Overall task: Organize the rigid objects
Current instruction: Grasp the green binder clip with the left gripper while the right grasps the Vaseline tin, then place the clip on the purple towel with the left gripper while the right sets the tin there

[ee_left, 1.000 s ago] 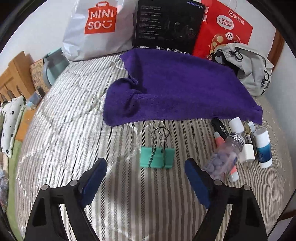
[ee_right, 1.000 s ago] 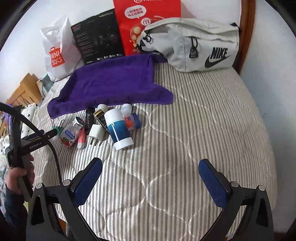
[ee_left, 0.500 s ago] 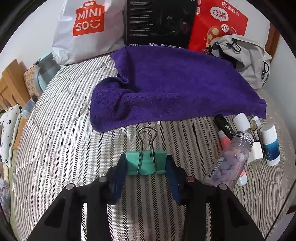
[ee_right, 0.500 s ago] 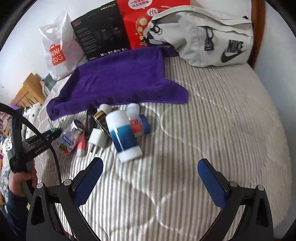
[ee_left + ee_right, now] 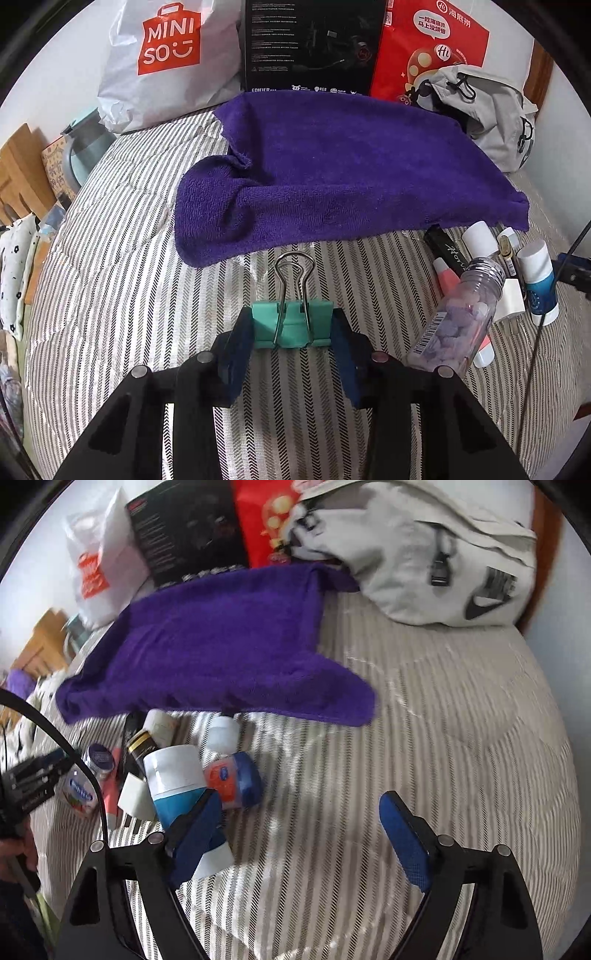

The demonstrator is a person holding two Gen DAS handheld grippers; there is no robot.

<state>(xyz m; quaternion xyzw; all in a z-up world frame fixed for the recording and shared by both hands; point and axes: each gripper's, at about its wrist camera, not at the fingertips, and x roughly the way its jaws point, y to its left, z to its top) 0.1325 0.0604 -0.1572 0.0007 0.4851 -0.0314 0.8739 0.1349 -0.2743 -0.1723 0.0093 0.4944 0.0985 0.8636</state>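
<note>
The left hand-held gripper (image 5: 291, 334) has its blue pads clamped on either side of a teal binder clip (image 5: 291, 325) (wire handles pointing toward the purple towel (image 5: 351, 173)) on the striped bed quilt (image 5: 129, 258). The right hand-held gripper (image 5: 299, 834) is spread wide, holding nothing, its left finger just over a blue-and-white bottle (image 5: 177, 782) lying among the small containers.
</note>
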